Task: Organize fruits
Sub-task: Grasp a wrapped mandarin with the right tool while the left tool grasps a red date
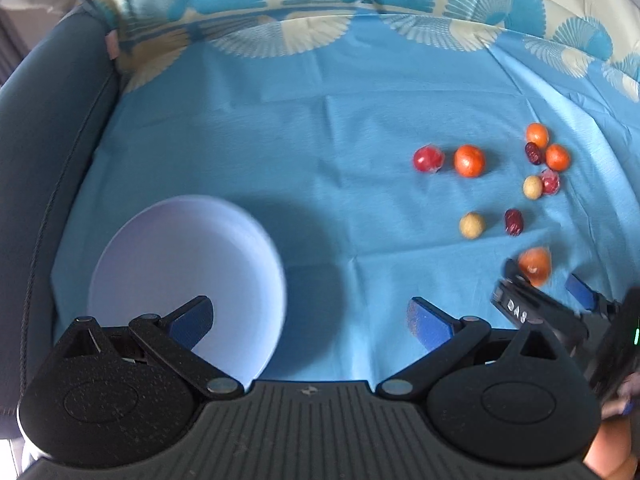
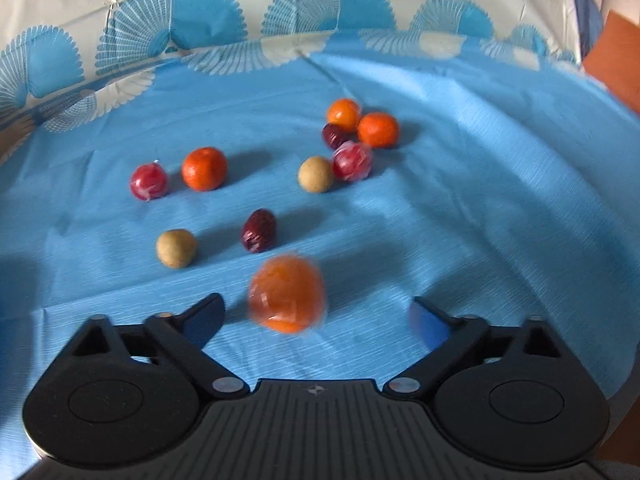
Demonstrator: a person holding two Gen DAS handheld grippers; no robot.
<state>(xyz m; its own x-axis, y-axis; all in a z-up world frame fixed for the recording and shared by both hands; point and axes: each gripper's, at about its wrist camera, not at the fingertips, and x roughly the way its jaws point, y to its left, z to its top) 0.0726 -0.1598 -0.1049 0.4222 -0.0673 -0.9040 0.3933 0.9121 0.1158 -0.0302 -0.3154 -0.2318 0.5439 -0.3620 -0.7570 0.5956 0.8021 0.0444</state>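
Observation:
Several small fruits lie on a blue cloth (image 2: 480, 200): oranges, red wrapped fruits, tan round fruits and dark red dates. A blurred orange (image 2: 286, 294) sits between the fingers of my open right gripper (image 2: 320, 320), not gripped; it also shows in the left wrist view (image 1: 535, 265). Close behind it are a date (image 2: 259, 230) and a tan fruit (image 2: 176, 248). My left gripper (image 1: 310, 316) is open and empty, its left finger over a white plate (image 1: 160, 264). The right gripper shows in the left wrist view (image 1: 548, 292) at the right.
A red fruit (image 2: 149, 181) and an orange (image 2: 204, 168) lie to the left; a cluster with an orange (image 2: 378, 129) lies further back. A grey padded edge (image 1: 48, 152) borders the cloth on the left. A patterned cloth (image 2: 200, 12) rises behind.

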